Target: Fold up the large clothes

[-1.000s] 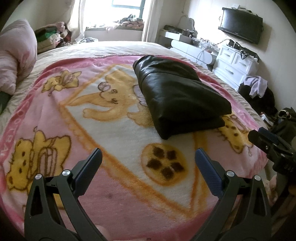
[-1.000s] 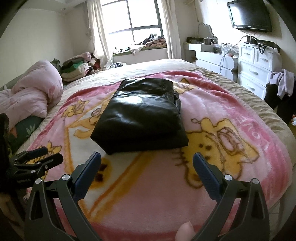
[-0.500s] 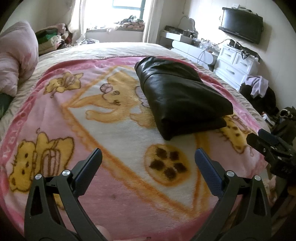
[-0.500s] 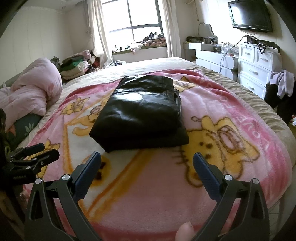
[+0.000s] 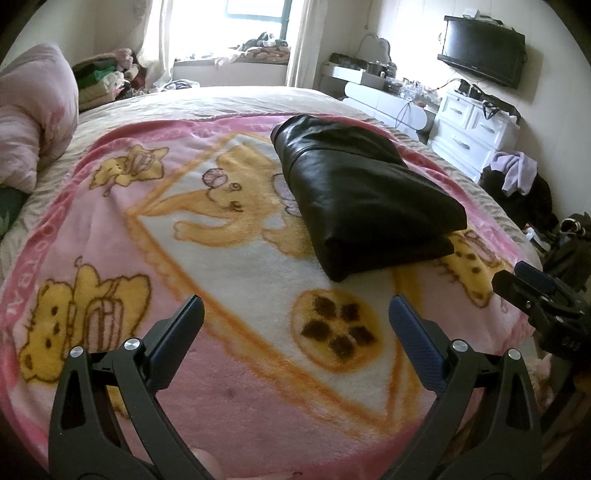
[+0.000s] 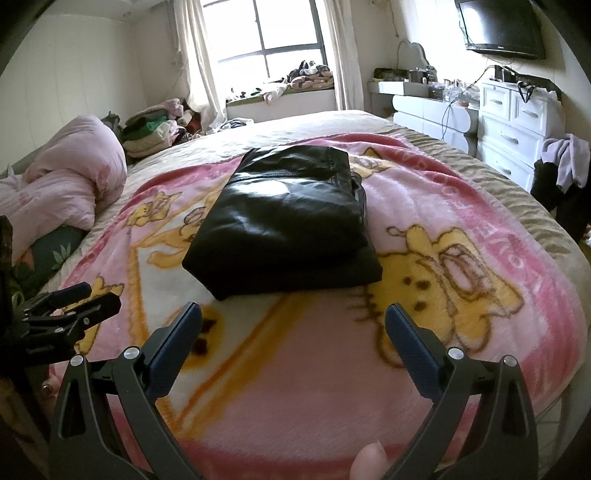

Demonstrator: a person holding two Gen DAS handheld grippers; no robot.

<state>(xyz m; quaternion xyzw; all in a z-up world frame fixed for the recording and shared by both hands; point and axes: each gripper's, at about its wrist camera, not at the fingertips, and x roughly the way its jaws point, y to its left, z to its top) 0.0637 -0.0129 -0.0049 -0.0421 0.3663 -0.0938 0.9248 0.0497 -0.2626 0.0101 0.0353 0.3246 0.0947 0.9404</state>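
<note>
1. Covering most of both views, a pink cartoon-print blanket (image 5: 229, 387) (image 6: 461, 206) lies spread across a bed with a beige cover (image 5: 221, 101) (image 6: 332, 120).
2. A bunched pink duvet (image 5: 33, 118) (image 6: 70, 184) sits at the left side of the bed, well apart from the blanket's middle.
3. A white chest of drawers (image 5: 476, 129) (image 6: 517, 122) stands against the right wall beneath a wall-mounted television (image 5: 480, 61) (image 6: 502, 27).
4. The black leather garment (image 5: 365, 195) (image 6: 288, 221) rests folded into a thick rectangle on the blanket, toward the far middle of the bed, its glossy top face up and its layered edges showing on the near side.
5. The left gripper (image 5: 295, 317) hangs above the near part of the blanket with its jaws spread wide and nothing between them, clear of the garment.
6. The right gripper (image 6: 293, 321) hangs likewise, jaws released and empty, just short of the garment's near edge.
7. A fingertip (image 6: 367, 463) shows at the bottom edge of the right wrist view.
</note>
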